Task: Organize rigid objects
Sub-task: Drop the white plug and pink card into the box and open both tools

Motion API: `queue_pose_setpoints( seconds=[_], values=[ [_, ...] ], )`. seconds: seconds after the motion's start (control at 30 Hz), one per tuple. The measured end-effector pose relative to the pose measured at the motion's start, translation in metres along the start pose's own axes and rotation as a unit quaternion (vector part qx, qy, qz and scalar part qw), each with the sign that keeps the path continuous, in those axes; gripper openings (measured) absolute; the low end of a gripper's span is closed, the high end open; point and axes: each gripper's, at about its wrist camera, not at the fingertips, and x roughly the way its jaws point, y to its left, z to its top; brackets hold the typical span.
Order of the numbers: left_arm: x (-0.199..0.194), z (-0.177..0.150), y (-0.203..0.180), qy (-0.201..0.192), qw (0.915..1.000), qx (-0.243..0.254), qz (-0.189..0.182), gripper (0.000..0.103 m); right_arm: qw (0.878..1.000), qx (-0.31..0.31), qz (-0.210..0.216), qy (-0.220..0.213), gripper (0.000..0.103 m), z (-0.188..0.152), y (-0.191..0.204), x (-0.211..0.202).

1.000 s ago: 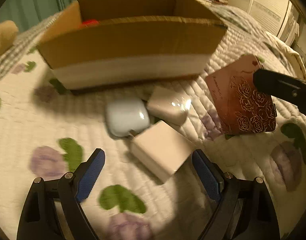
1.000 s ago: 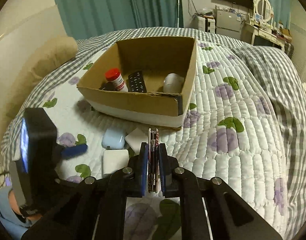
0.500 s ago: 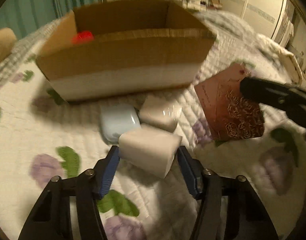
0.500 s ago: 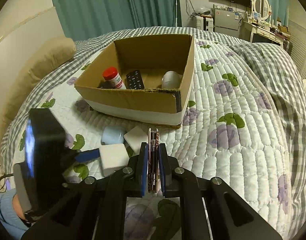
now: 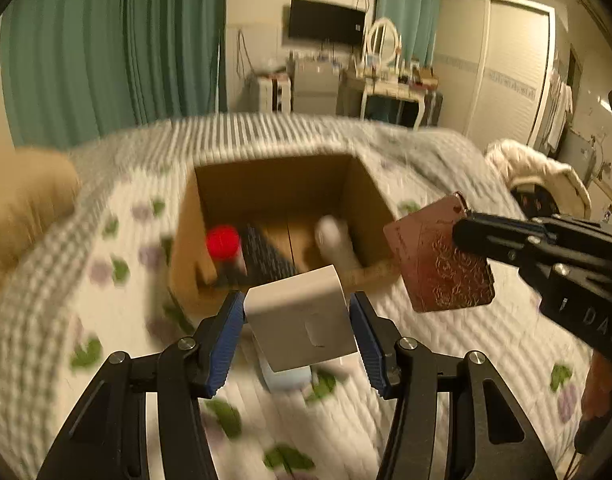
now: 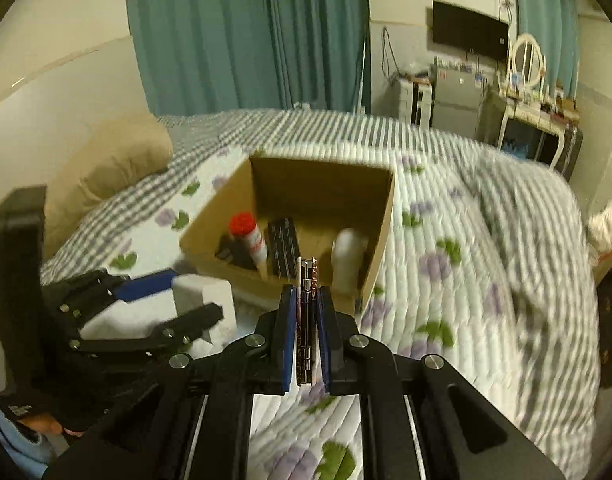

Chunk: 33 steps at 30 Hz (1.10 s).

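My left gripper (image 5: 296,316) is shut on a white square block (image 5: 302,320) and holds it lifted in front of the cardboard box (image 5: 186,240); the block also shows in the right wrist view (image 6: 204,300). My right gripper (image 6: 306,312) is shut on a thin brown case with a rose pattern (image 5: 441,264), held edge-on (image 6: 307,300) near the box's (image 6: 385,220) front right corner. Inside the box are a red-capped bottle (image 6: 248,236), a black remote (image 6: 284,246) and a white rounded object (image 6: 347,256).
A light blue case (image 5: 286,376) lies on the quilted bedspread (image 5: 445,360) below the block. A tan pillow (image 6: 114,168) lies to the left. Teal curtains, a TV and a dresser stand behind the bed.
My left gripper closed on the white block and lifted it off the bed toward the box. My right gripper rose too, still holding the brown case.
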Motion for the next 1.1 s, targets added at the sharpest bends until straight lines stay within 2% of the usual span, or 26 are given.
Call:
queue_pose_setpoints(
  seconds=[0.1, 0.17, 0.3, 0.4, 0.6, 0.73, 0.83, 1.03, 1.07, 1.1],
  values=[
    [-0.001, 0.031, 0.006, -0.03, 0.9995, 0.005, 0.009, 0.055, 1.0, -0.008, -0.003, -0.025, 0.01, 0.03, 0.0, -0.003],
    [0.003, 0.05, 0.009, -0.042, 0.9986, 0.01, 0.03, 0.055, 0.999, -0.014, -0.009, -0.035, 0.01, 0.048, 0.001, -0.002],
    [0.03, 0.077, 0.019, -0.05, 0.9971, 0.015, 0.056, 0.055, 0.998, -0.017, -0.027, -0.045, 0.009, 0.083, -0.003, 0.017],
    [0.055, 0.086, 0.027, -0.043, 0.9973, 0.01, 0.06, 0.055, 0.999, -0.005, -0.032, -0.035, 0.009, 0.098, -0.012, 0.044],
    [0.114, 0.081, 0.037, -0.006, 0.9983, 0.013, 0.056, 0.055, 0.999, 0.032, -0.026, 0.018, 0.009, 0.096, -0.032, 0.106],
    [0.131, 0.071, 0.036, 0.01, 0.998, 0.02, 0.059, 0.055, 0.997, 0.045, -0.025, 0.055, 0.009, 0.079, -0.039, 0.137],
    [0.135, 0.068, 0.037, 0.013, 0.9981, 0.018, 0.057, 0.055, 0.996, 0.053, -0.021, 0.063, 0.009, 0.069, -0.042, 0.146],
    [0.127, 0.068, 0.034, 0.012, 0.9978, 0.025, 0.061, 0.057, 0.997, 0.064, -0.012, 0.042, 0.01, 0.074, -0.047, 0.132],
    [0.123, 0.068, 0.033, 0.007, 0.9978, 0.025, 0.061, 0.063, 0.997, 0.06, -0.014, 0.041, 0.011, 0.076, -0.047, 0.127],
    [0.118, 0.07, 0.033, 0.002, 0.9978, 0.026, 0.061, 0.068, 0.998, 0.058, -0.015, 0.036, 0.022, 0.079, -0.046, 0.123]
  ],
)
